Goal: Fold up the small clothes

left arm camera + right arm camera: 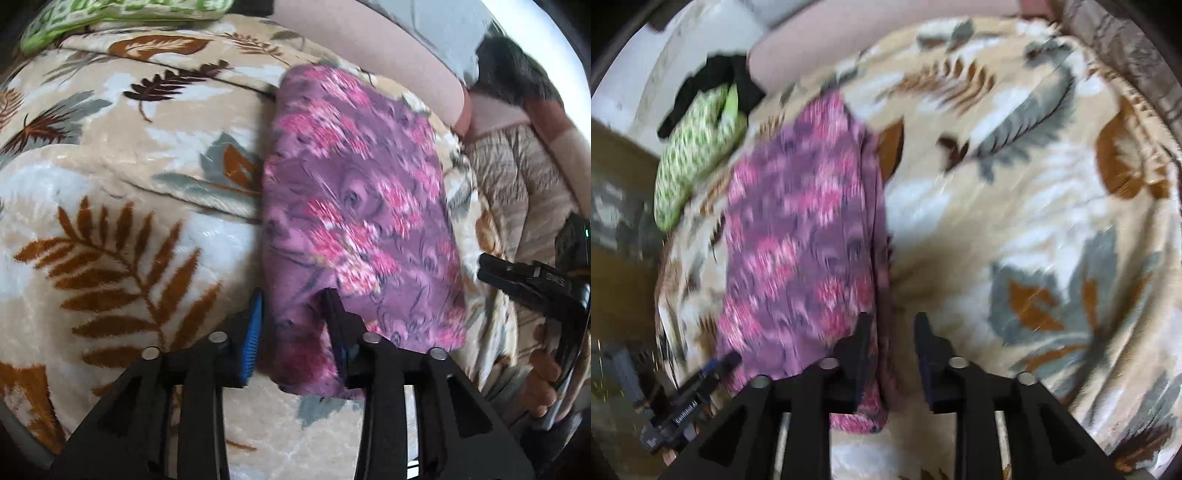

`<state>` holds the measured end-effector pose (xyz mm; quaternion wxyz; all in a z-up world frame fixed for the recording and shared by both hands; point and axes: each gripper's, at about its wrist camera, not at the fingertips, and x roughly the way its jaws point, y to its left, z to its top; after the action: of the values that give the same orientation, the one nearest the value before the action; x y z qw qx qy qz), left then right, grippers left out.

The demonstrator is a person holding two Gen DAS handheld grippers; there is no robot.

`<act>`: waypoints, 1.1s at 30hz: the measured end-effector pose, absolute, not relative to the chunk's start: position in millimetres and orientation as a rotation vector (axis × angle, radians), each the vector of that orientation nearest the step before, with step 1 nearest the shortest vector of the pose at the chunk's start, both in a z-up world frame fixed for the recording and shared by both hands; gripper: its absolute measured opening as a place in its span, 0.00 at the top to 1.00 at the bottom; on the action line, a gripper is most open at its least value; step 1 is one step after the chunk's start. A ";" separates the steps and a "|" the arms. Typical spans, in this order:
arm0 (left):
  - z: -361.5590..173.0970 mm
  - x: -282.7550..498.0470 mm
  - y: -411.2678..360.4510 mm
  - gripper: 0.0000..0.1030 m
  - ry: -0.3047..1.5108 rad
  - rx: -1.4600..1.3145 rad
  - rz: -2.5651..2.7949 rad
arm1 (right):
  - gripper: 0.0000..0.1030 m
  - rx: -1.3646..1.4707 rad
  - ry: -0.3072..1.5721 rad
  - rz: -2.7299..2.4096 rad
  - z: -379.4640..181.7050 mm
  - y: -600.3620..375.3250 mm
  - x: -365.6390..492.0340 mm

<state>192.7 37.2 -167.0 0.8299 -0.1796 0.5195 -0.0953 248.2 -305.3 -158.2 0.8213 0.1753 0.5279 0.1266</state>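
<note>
Left gripper (295,317): jaws parted, near left corner of the purple cloth (354,206) between them, pads not pressing it. Right gripper (890,350): jaws parted, straddling the cloth's near right edge, no clamp visible. Cloth lies folded, flat on the leaf-print blanket (122,192) of the bed. Far left: a green patterned garment (698,147) at the blanket's edge, apart from the cloth.

Purple floral garment (354,206) lies folded on leaf-print blanket (122,206) — left gripper (295,314) straddling its corner.
</note>
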 end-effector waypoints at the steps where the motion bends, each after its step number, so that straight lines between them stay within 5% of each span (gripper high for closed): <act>1: -163.8 192.3 43.1 0.55 1.082 -0.393 -0.176 | 0.38 0.378 1.096 0.274 -153.4 -305.6 246.9; 2: -159.3 190.3 48.7 0.53 1.060 -0.402 -0.160 | 0.30 0.372 1.055 0.280 -145.8 -304.0 244.6; 6: -139.2 193.3 62.0 0.41 1.001 -0.434 -0.140 | 0.30 0.324 0.973 0.290 -128.2 -296.9 241.2; 16: -115.2 300.9 57.6 0.41 1.091 -0.460 -0.218 | 0.30 0.400 0.972 0.389 -104.5 -274.6 356.2; 28: -171.6 397.4 50.0 0.40 1.183 -0.595 -0.360 | 0.30 0.533 1.130 0.432 -186.4 -285.1 434.5; 30: -177.8 401.6 55.9 0.38 1.189 -0.642 -0.351 | 0.33 0.549 1.149 0.443 -194.0 -284.6 439.2; 33: -196.7 406.4 63.6 0.35 1.201 -0.770 -0.373 | 0.52 0.605 1.183 0.467 -211.3 -285.1 444.0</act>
<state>406.4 63.6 -196.7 0.7403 -0.3509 0.5477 -0.1699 444.0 -285.1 -211.4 0.7620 0.2782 0.5439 0.2148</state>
